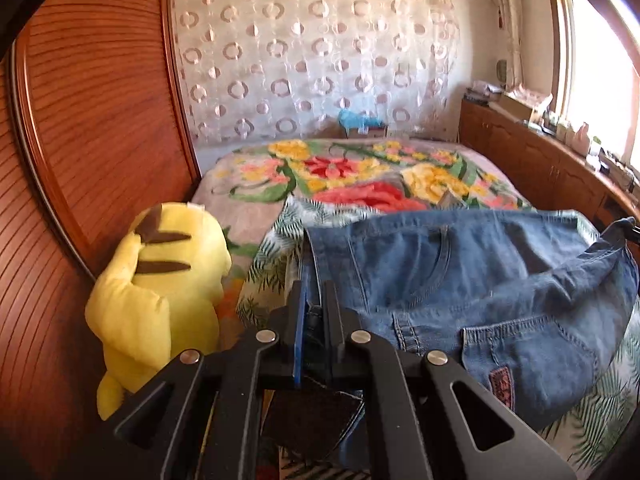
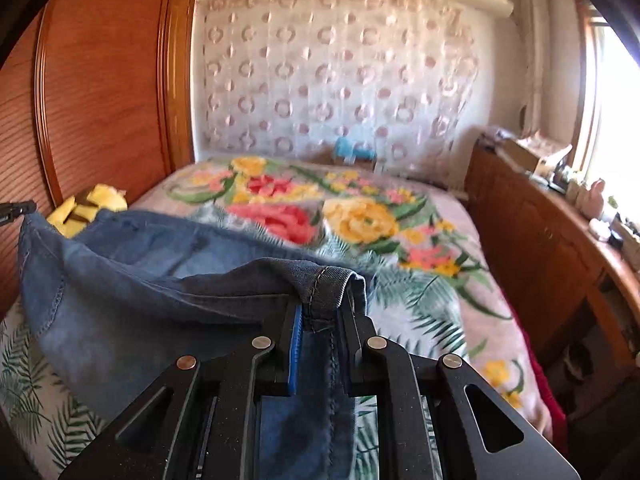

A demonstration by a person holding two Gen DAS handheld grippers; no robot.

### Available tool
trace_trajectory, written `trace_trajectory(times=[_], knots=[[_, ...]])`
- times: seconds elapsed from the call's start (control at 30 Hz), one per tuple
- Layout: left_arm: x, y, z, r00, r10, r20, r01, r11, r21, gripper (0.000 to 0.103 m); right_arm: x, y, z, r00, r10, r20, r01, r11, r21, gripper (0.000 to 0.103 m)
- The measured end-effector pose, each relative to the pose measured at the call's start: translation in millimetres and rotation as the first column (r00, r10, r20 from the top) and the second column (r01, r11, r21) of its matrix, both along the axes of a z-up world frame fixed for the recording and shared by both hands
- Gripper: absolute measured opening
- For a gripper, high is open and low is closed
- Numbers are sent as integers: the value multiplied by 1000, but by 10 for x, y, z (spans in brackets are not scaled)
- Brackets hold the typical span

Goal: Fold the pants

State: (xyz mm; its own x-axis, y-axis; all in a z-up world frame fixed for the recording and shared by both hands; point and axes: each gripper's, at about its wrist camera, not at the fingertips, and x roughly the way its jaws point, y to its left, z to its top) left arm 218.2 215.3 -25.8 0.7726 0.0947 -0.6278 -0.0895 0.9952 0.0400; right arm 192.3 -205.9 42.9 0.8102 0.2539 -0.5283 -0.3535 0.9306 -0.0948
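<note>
Blue denim pants [image 1: 460,276] hang spread between both grippers above the bed. My left gripper [image 1: 314,292] is shut on the left edge of the fabric, with denim pinched between its black fingers. In the right wrist view my right gripper [image 2: 318,312] is shut on a thick hemmed fold of the same pants [image 2: 160,280], which droop away to the left. A back pocket with a red patch [image 1: 502,386] faces up near the left gripper. The tip of the other gripper shows at the far edge of each view.
The bed carries a flowered blanket [image 1: 360,176] and a leaf-print sheet [image 2: 36,392] under the pants. A yellow plush toy [image 1: 160,300] sits by the wooden headboard [image 1: 92,128]. A wooden cabinet [image 2: 532,232] with clutter lines the right side below a window.
</note>
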Motion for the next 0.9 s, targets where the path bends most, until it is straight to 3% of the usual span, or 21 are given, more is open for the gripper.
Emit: trace_trajectory(times=[0.1,0.27,0.37,0.43,0.53,0.67,0.9], knots=[[-161,-25,-134,999,-17,-52,18,1000,21,8,63,-5,-199,998,2,-60,-4,1000,-20,15],[-455,-43,-224,993,-47,-106,49,999,9,13,185,-60,-219,994,21,-112,-24,1000,-21,15],[-520,-10,-117,996,-27,-88,28,1000,1,30,183,-80,-202,993,25,-112,-29,999,-36,15],[-507,17,-27,998,-21,-59,20,1000,-7,52,193,-107,-212,992,24,-120,-28,999,-32,15],[-376,38,109,999,-41,-30,40,999,-27,69,203,-162,-126,992,25,-125,-29,999,-31,15],[-101,36,168,997,-70,-38,69,997,-26,71,155,-177,-83,993,25,-115,-28,999,-24,15],[305,230,-87,969,-104,-226,81,991,-106,67,85,-152,-193,993,30,-113,-32,999,-17,15]])
